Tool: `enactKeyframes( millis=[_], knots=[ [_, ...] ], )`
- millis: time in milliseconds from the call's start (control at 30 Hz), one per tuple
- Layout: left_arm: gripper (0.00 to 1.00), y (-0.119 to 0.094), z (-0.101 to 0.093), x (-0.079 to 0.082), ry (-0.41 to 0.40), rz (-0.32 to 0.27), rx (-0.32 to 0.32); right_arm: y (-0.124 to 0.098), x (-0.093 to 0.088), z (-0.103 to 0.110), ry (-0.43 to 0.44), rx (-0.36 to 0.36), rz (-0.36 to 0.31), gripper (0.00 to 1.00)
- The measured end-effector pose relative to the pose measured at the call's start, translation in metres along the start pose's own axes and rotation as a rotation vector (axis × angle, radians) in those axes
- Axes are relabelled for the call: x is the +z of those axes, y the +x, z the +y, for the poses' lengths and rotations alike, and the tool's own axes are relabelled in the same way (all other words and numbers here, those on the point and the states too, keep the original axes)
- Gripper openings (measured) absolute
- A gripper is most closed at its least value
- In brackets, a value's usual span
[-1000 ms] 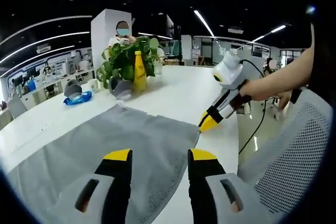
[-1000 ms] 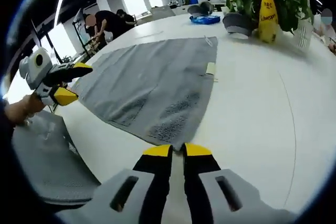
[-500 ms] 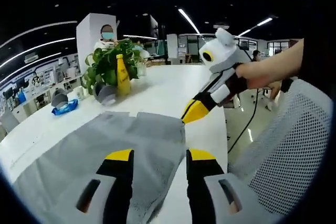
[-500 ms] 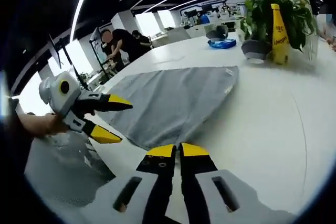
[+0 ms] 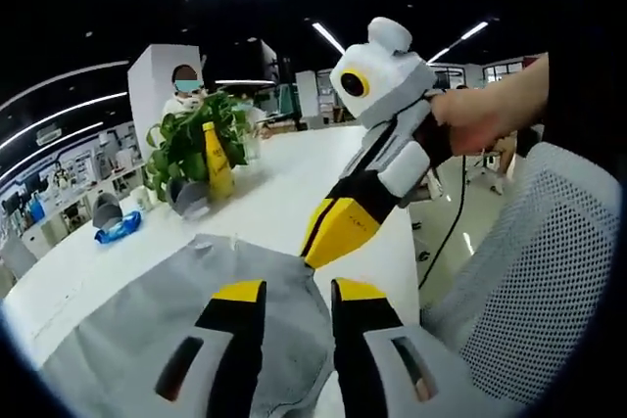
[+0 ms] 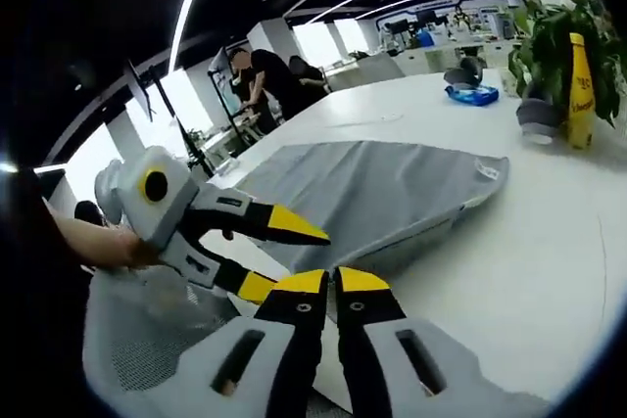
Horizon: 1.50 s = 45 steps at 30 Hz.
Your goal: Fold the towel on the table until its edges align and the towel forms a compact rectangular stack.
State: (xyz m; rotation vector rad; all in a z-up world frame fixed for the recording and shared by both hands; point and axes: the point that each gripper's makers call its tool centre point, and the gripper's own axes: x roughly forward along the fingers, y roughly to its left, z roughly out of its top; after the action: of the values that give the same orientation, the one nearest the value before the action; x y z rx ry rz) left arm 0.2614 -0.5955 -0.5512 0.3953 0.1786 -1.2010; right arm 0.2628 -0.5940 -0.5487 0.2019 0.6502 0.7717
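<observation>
1. Since the earlier frames both grippers are lifting the grey towel's (image 6: 377, 193) near edge off the white desk (image 6: 534, 261) and drawing closer together, with the near corners now raised and bunching.
2. In the left gripper view, the left gripper (image 5: 294, 293) is standing with its yellow tips parted by a narrow gap, and the towel (image 5: 147, 340) is lying under and between them; whether it is pinching the cloth cannot be told.
3. In the right gripper view, the right gripper (image 6: 329, 281) is clenching its tips together at the towel's near edge, though the cloth between them is hidden.
4. The towel's far part is resting flat on the desk, with a small label at its far corner.
5. A potted plant (image 5: 186, 144) and a yellow bottle (image 5: 216, 159) are standing well beyond the towel.
6. A mesh chair (image 5: 519, 261) is sitting beside the desk, and people are working in the open office behind.
</observation>
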Motion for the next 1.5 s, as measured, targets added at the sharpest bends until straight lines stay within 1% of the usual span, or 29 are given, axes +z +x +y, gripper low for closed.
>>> enactKeyframes(
  millis=[67, 133, 167, 200, 267, 300, 400, 433, 467, 567, 633, 733, 767, 800, 833, 867, 900, 933, 967, 1000, 1033, 1100, 1200, 1267, 1333, 1367, 1433, 1467, 1500],
  knots=[
    [0.23, -0.001, -0.001, 0.005, 0.058, -0.006, 0.011, 0.001, 0.001, 0.006, 0.016, 0.023, 0.003, 0.00],
    [0.21, -0.002, 0.000, 0.005, 0.141, 0.013, 0.019, 0.001, 0.002, 0.011, 0.008, 0.041, 0.002, 0.00],
    [0.20, -0.003, 0.002, 0.004, 0.168, 0.023, 0.038, 0.001, 0.001, 0.012, 0.011, 0.044, 0.008, 0.00],
    [0.18, -0.005, 0.006, 0.005, 0.181, 0.027, 0.064, 0.002, 0.001, 0.014, 0.015, 0.050, 0.009, 0.01],
    [0.16, -0.005, 0.003, 0.005, 0.158, 0.019, 0.041, 0.002, 0.002, 0.015, 0.033, 0.053, -0.002, 0.01],
    [0.15, -0.005, 0.004, 0.004, 0.159, 0.022, 0.043, 0.002, 0.002, 0.016, 0.056, 0.052, -0.007, 0.01],
    [0.11, -0.005, 0.000, 0.004, 0.216, 0.033, 0.046, 0.003, 0.002, 0.014, 0.096, 0.051, -0.014, 0.01],
    [0.09, -0.005, -0.001, 0.004, 0.252, 0.038, 0.048, 0.003, 0.002, 0.014, 0.114, 0.052, -0.016, 0.01],
    [0.07, -0.005, -0.002, 0.004, 0.260, 0.039, 0.047, 0.003, 0.002, 0.014, 0.131, 0.052, -0.016, 0.01],
    [0.06, -0.005, -0.002, 0.004, 0.255, 0.035, 0.042, 0.001, 0.001, 0.013, 0.152, 0.060, -0.014, 0.01],
    [0.04, -0.006, 0.000, 0.004, 0.226, 0.032, 0.039, 0.001, 0.002, 0.014, 0.189, 0.074, -0.026, 0.03],
    [0.03, -0.007, 0.002, 0.006, 0.156, 0.022, 0.033, -0.003, 0.004, 0.017, 0.268, 0.146, -0.035, 0.04],
    [0.03, -0.008, 0.004, 0.008, 0.136, 0.013, 0.040, -0.005, 0.005, 0.014, 0.262, 0.155, -0.035, 0.03],
    [0.03, -0.009, 0.009, 0.006, 0.094, 0.021, 0.060, -0.009, 0.008, 0.017, 0.289, 0.214, -0.038, 0.00],
    [0.03, -0.010, 0.011, 0.006, 0.068, 0.020, 0.061, -0.012, 0.012, 0.014, 0.301, 0.224, -0.047, 0.00],
    [0.03, -0.011, 0.013, 0.005, 0.047, 0.019, 0.063, -0.015, 0.018, 0.008, 0.305, 0.219, -0.068, 0.00],
    [0.02, -0.014, 0.018, 0.006, 0.045, 0.016, 0.071, -0.020, 0.023, -0.010, 0.283, 0.170, -0.074, 0.00],
    [0.02, -0.016, 0.019, 0.007, 0.044, 0.016, 0.073, -0.023, 0.026, -0.021, 0.264, 0.133, -0.068, 0.00],
    [0.02, -0.018, 0.021, 0.008, 0.027, 0.011, 0.078, -0.027, 0.030, -0.040, 0.239, 0.074, -0.052, 0.01],
    [0.02, -0.019, 0.022, 0.010, 0.013, 0.003, 0.082, -0.029, 0.035, -0.053, 0.215, 0.034, -0.053, 0.03],
    [0.02, -0.019, 0.023, 0.011, 0.002, -0.002, 0.084, -0.031, 0.045, -0.072, 0.187, -0.025, -0.056, 0.04],
    [0.02, -0.019, 0.025, 0.014, -0.014, -0.012, 0.090, -0.031, 0.062, -0.100, 0.121, -0.106, -0.068, 0.07],
    [0.03, -0.020, 0.025, 0.014, -0.007, -0.015, 0.100, -0.017, 0.079, -0.122, 0.039, -0.133, -0.048, 0.09],
    [0.03, -0.020, 0.025, 0.012, -0.019, -0.014, 0.100, -0.004, 0.081, -0.139, 0.017, -0.180, -0.010, 0.13],
    [0.03, -0.020, 0.026, 0.009, -0.046, -0.009, 0.095, 0.013, 0.076, -0.161, -0.020, -0.235, 0.059, 0.13],
    [0.03, -0.020, 0.026, 0.008, -0.050, -0.008, 0.094, 0.020, 0.074, -0.169, -0.022, -0.253, 0.078, 0.11],
    [0.03, -0.020, 0.026, 0.005, -0.074, -0.004, 0.088, 0.040, 0.073, -0.182, -0.005, -0.246, 0.067, 0.06],
    [0.03, -0.021, 0.027, 0.004, -0.079, -0.002, 0.091, 0.048, 0.073, -0.186, 0.050, -0.241, 0.047, 0.05],
    [0.03, -0.021, 0.027, 0.002, -0.084, 0.001, 0.092, 0.056, 0.071, -0.196, 0.128, -0.268, 0.031, 0.06]
  ],
)
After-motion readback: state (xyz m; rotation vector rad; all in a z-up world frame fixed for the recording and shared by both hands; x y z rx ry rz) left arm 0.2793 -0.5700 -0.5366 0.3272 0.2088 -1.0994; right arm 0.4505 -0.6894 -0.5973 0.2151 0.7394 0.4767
